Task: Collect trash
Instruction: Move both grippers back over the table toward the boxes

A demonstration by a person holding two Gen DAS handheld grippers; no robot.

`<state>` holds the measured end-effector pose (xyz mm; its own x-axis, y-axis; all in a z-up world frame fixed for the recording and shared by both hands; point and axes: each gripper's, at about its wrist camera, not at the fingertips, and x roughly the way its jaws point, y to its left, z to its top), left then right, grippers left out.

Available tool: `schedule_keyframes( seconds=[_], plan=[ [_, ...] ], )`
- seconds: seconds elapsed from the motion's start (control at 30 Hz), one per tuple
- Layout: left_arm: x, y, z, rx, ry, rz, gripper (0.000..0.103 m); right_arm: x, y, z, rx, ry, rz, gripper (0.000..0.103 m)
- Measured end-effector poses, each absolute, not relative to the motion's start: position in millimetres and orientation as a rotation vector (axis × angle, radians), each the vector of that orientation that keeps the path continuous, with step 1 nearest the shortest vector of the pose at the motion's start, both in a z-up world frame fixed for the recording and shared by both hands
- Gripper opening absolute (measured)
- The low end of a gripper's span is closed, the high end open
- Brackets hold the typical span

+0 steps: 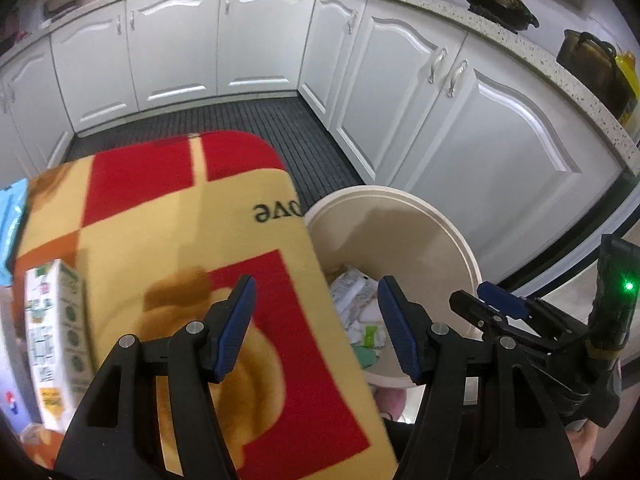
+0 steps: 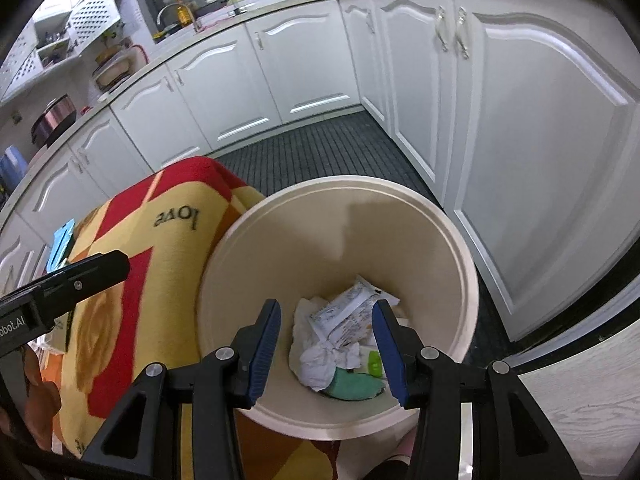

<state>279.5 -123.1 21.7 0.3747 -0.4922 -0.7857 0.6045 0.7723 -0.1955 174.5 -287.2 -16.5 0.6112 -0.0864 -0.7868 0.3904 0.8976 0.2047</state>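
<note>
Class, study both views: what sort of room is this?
Most likely a home kitchen: white base cabinets under a speckled countertop, pans on it, and a tap by the window.

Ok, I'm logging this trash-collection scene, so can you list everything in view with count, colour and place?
Round plastic waste bin: one, cream, on the floor beside the blanket.
Crumpled paper trash: several pieces, white, with green bits, at the bin's bottom.
Checked fleece blanket: one, red and yellow, left of the bin.
Printed carton: one, white and green, at the blanket's left edge.
Cabinet doors: many, white, around the dark floor.
Pans: two, dark, on the counter.
Left gripper: black with blue pads, open, empty.
Right gripper: same, open over the bin.
</note>
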Motion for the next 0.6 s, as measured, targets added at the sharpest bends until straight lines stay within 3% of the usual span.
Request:
schedule_keyframes(
  seconds=[0.4, 0.47, 0.53, 0.6],
  plan=[
    [275.7, -57.0, 45.9, 0.121, 0.884, -0.608, 0.062, 188.9, -229.6, 20.6, 0.312, 0.819, -0.187, 0.047],
    [277.0, -45.9, 48.6, 0.112, 0.879, -0.590, 0.062, 192.0, -218.7, 25.8, 0.304, 0.808, -0.170, 0.054],
    [278.6, -33.1, 51.4, 0.104, 0.875, -0.571, 0.062, 194.3, -207.1, 31.2, 0.294, 0.789, -0.157, 0.067],
    [280.1, -22.3, 54.1, 0.098, 0.868, -0.553, 0.062, 197.3, -198.2, 35.4, 0.286, 0.779, -0.142, 0.068]
  ],
)
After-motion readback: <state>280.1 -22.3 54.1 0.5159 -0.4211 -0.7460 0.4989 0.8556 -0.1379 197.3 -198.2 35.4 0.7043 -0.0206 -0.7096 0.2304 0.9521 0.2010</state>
